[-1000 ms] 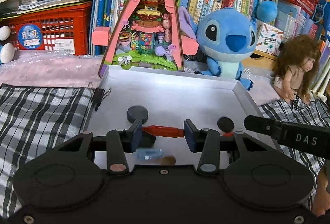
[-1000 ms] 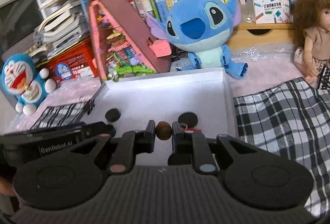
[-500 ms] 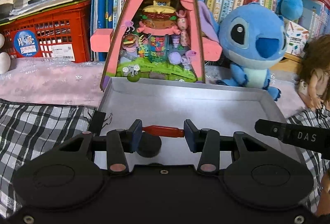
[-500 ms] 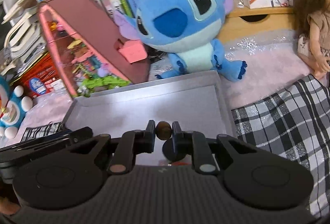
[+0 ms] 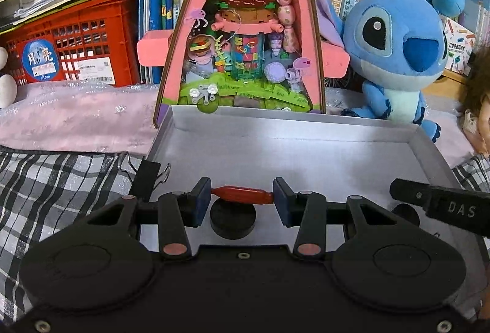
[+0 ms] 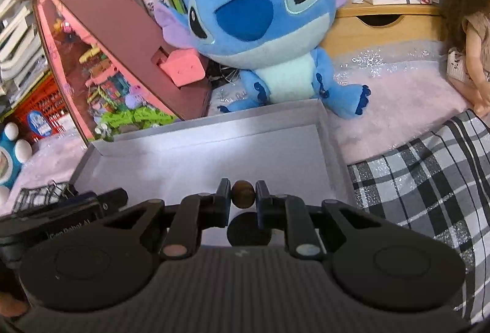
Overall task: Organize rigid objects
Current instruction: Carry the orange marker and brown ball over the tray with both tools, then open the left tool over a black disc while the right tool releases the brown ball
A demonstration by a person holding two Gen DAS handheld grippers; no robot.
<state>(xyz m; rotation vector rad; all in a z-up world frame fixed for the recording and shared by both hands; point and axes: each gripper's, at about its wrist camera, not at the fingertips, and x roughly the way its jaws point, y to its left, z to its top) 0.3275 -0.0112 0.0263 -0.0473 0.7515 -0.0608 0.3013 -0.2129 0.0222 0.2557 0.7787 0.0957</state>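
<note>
The red stick [image 5: 242, 194] sits crosswise between the pads of my left gripper [image 5: 242, 198], clamped at both its ends, just as it was a second ago. It hangs over the near part of the grey tray [image 5: 306, 149], right above a black disc [image 5: 232, 222] lying on the tray floor. A second ago that disc lay farther out toward the tray's middle; now it is directly below the stick, and the small pale blue piece I saw under my fingers has gone from sight. The tray's far wall and the pink toy house [image 5: 242, 26] behind it have come closer and loom larger.

My right gripper [image 6: 242, 197] pinches a small brown bead [image 6: 242, 197] tightly, its jaws nearly together. The bead is over the tray's near edge, toward the right wall, with a second black disc [image 6: 248, 230] below it. Earlier that disc showed beyond the fingers; now it is tucked under them.

Both grippers point forward and downward at the tray, side by side, the right one's tip showing at the right of the left view. A black binder clip [image 5: 148, 176] grips the tray's left wall. The blue plush [image 6: 260, 23] sits beyond the far right corner.
</note>
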